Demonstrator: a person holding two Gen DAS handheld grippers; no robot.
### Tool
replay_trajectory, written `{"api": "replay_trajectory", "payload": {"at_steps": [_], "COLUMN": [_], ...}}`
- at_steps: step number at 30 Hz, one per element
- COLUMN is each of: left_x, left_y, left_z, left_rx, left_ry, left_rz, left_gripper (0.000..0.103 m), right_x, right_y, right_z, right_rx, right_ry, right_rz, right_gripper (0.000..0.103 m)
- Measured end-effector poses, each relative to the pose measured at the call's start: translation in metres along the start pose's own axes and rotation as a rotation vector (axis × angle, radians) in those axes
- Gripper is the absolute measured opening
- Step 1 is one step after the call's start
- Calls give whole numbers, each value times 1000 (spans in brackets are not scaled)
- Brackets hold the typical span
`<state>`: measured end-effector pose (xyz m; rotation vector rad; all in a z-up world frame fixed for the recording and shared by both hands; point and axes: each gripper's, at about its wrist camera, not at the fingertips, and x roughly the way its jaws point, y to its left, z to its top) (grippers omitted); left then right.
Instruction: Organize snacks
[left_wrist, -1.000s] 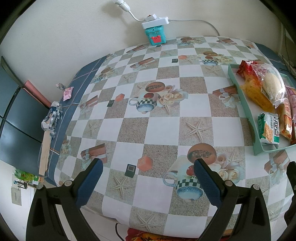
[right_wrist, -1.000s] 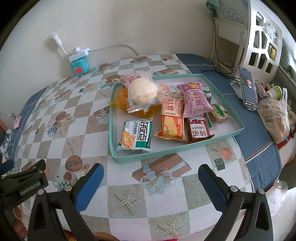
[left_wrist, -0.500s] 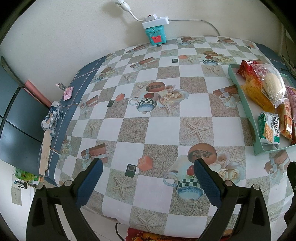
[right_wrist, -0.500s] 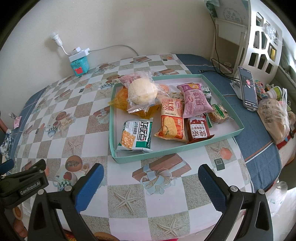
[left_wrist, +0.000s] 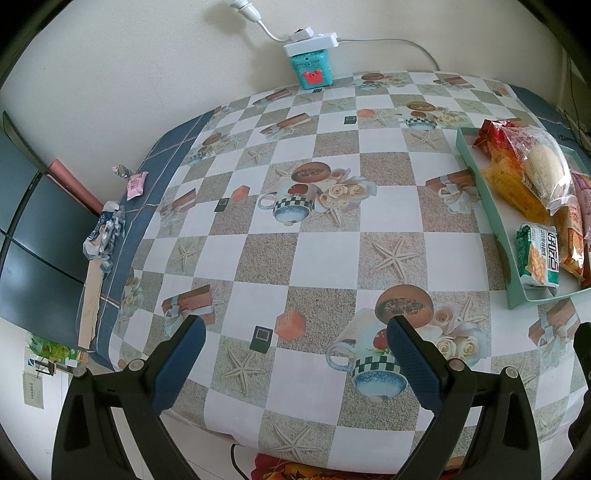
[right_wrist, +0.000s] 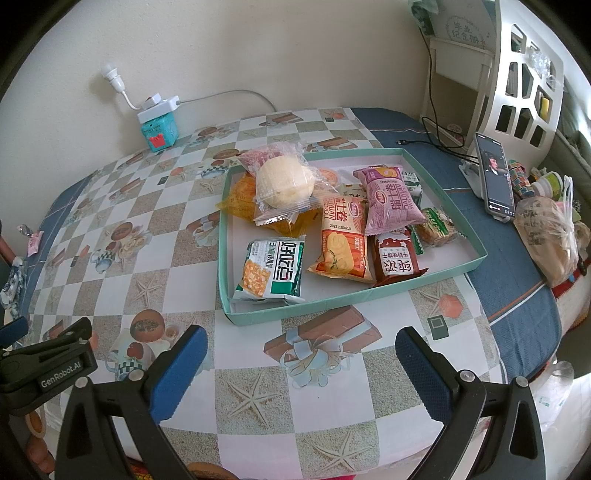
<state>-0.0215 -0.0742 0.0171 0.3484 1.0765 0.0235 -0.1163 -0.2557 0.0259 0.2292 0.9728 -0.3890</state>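
Note:
A teal tray (right_wrist: 354, 302) sits on the checkered tablecloth and holds several snack packs: a round bun in clear wrap (right_wrist: 284, 181), a green cracker pack (right_wrist: 273, 271), an orange roll pack (right_wrist: 341, 243), a purple pack (right_wrist: 391, 199) and a dark red pack (right_wrist: 396, 262). My right gripper (right_wrist: 301, 363) hovers open over the table's near edge, in front of the tray, holding nothing. My left gripper (left_wrist: 295, 354) is open and empty further left over bare cloth. The tray (left_wrist: 498, 236) shows at the left wrist view's right edge.
A teal box with a power strip (right_wrist: 159, 122) stands by the wall. A phone on a stand (right_wrist: 495, 177), a plastic bag (right_wrist: 550, 236) and small jars lie right of the tray on blue cloth. Wrappers (left_wrist: 107, 232) sit at the table's left edge.

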Motion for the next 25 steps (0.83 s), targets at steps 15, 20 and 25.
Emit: {"api": "replay_trajectory", "payload": {"at_steps": [15,20,25], "left_x": [0,-1,0], "left_y": [0,0,-1], "left_z": [0,-2,-1], "left_rx": [-4,8,14], "left_ry": [4,-8,-6], "left_rz": [1,4,3], "left_gripper": [99,99,99], "right_x": [0,0,0], "right_y": [0,0,0], "right_z": [0,0,0], "right_rx": [0,0,0], "right_ry": [-1,0,0], "right_rz": [0,-1,-1], "right_gripper": [103,103,103]}}
